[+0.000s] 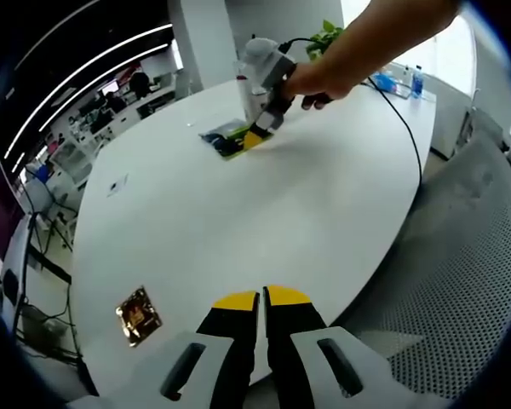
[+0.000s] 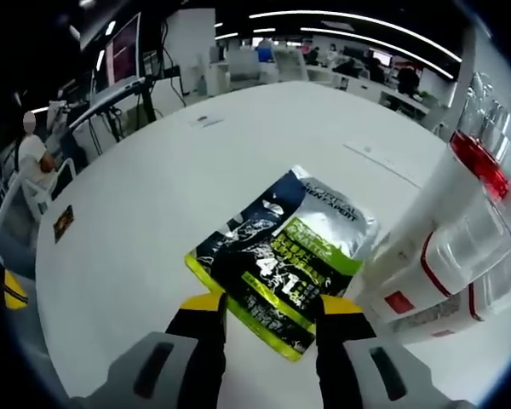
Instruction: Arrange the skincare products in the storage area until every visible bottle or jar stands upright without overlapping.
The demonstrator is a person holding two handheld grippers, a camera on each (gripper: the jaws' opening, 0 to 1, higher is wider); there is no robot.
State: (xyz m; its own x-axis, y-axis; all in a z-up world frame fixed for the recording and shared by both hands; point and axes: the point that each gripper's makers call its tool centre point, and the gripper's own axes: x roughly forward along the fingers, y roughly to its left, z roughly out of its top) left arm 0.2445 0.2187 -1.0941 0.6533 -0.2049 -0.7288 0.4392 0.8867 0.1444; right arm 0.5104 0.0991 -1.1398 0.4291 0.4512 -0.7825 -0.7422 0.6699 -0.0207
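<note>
Nearest us, our right gripper [image 2: 268,313] stands wide open around the near corner of the sachet [image 2: 285,256], flat on the table [image 2: 153,213], bottles [image 2: 460,256] just right. Our left gripper [image 1: 261,300] waits closed, well apart. Next we should close on that corner.

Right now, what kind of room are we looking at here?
Probably an open-plan office: a big white table like a meeting table, rows of desks with monitors behind it, long strip lights on a dark ceiling, and a person seated at a desk nearby.
</note>
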